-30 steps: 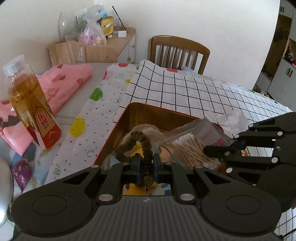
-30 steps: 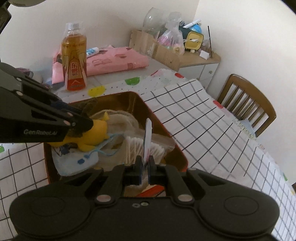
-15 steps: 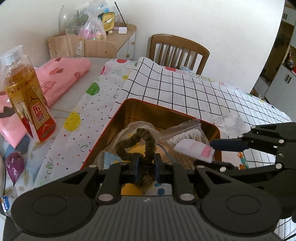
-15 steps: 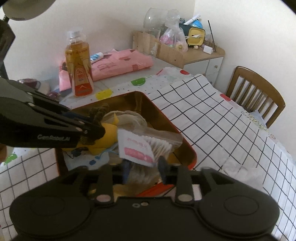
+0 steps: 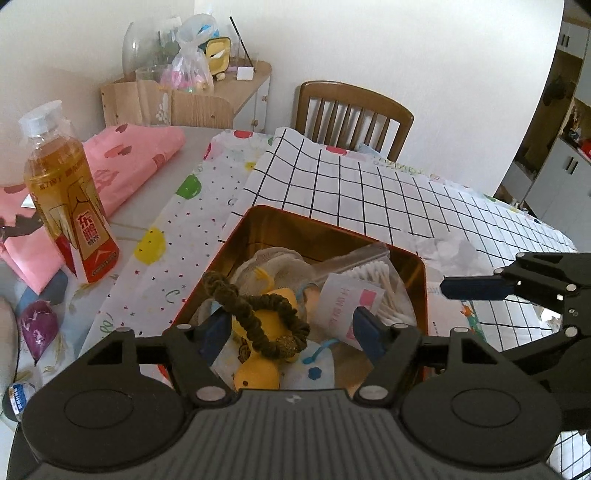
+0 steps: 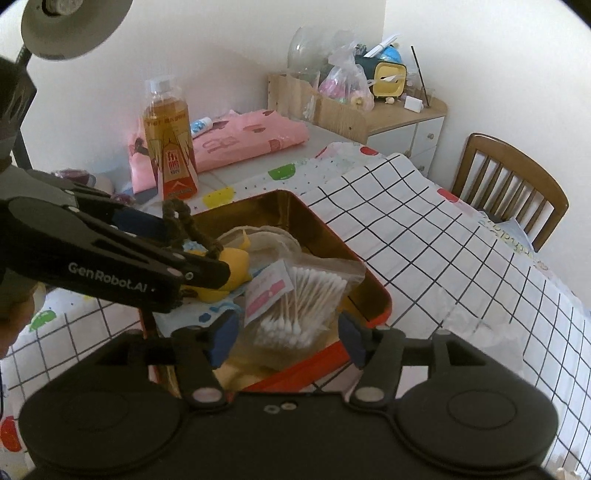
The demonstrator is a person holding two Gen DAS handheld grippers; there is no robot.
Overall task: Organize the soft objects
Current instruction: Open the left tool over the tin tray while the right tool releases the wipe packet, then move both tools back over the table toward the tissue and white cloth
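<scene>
Scrunchie [image 5: 258,321] and cotton-swab bag [image 6: 303,306] lie in the red tin [image 5: 325,229] near the tablecloth's left edge. Both the left gripper [image 5: 290,328] and the right gripper [image 6: 284,334] have just been opening and now stand apart, pressing nothing.

From my left wrist camera the tin [image 5: 421,266] loses its near wall behind the gripper body, and the yellow plush toy [image 5: 258,374] is half buried under the brown scrunchie [image 5: 273,325]. At nine o'clock the purple packet [image 5: 37,328] is too blurred to read. In the right view the cotton-swab bag [image 6: 299,306] smears — its label is illegible — and the lamp [image 6: 74,26] is cut off at eleven o'clock.
</scene>
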